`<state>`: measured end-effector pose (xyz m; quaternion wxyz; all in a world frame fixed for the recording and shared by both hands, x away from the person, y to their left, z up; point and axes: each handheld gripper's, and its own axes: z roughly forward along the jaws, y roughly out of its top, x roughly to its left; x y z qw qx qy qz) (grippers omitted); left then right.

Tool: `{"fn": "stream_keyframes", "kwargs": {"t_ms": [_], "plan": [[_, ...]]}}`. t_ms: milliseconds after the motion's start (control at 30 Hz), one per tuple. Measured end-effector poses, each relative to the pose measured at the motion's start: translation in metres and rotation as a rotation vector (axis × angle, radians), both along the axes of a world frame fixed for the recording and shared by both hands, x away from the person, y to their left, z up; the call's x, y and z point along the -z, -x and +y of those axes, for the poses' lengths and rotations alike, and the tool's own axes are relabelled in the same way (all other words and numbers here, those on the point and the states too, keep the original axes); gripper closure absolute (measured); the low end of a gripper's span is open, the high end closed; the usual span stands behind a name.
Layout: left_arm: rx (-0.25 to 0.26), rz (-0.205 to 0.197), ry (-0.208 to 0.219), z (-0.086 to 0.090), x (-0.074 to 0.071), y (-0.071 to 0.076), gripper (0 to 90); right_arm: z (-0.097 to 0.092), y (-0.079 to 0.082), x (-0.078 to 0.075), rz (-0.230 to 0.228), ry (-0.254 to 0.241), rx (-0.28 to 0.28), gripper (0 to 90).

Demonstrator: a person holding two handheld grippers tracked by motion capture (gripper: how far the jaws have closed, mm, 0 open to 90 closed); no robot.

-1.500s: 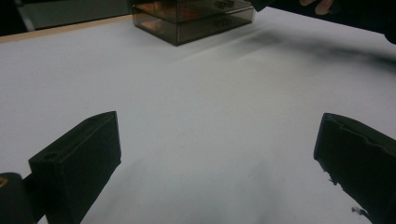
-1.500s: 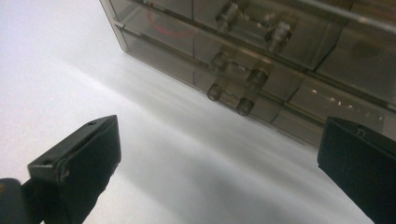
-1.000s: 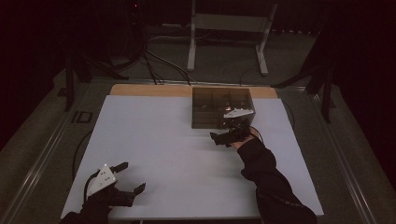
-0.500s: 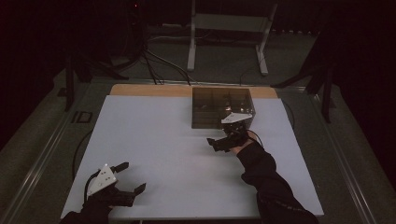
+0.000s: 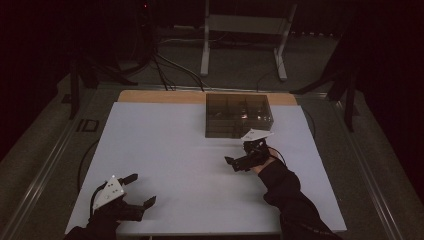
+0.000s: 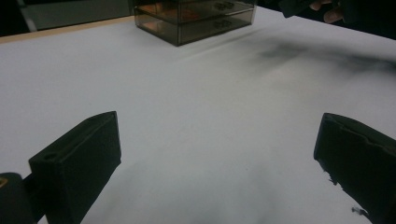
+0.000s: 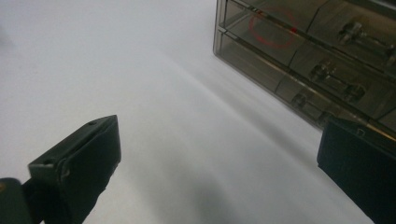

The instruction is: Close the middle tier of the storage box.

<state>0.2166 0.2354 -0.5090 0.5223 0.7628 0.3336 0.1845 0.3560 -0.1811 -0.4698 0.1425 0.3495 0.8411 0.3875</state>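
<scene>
Both tongs gape wide: left tongs (image 5: pixel 140 191) low near the person, right tongs (image 5: pixel 238 162) farther forward.

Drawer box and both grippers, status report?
Left gripper open, empty, near table edge. Right gripper open, empty, beside drawer box, not touching. Drawers shut. Nothing between.

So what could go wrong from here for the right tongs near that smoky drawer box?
1. The right tongs are open and angled away from the drawer box, so a hasty turn could knock it along the white tabletop.
2. The drawer handles look small and the scene is dim; the tongs may slip off them.
</scene>
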Motion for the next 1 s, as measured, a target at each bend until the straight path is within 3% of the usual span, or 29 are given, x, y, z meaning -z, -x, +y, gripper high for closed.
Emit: {"fn": "stream_keyframes", "kwargs": {"t_ms": [600,1000], "plan": [[0.002,-0.004,-0.002,0.000,-0.001,0.000,2.2,-0.020,0.018,0.016,-0.030,-0.016,-0.026,0.3],[0.002,-0.005,-0.003,0.000,-0.001,0.001,2.2,-0.039,0.029,0.022,-0.030,-0.036,0.000,0.3]]}}
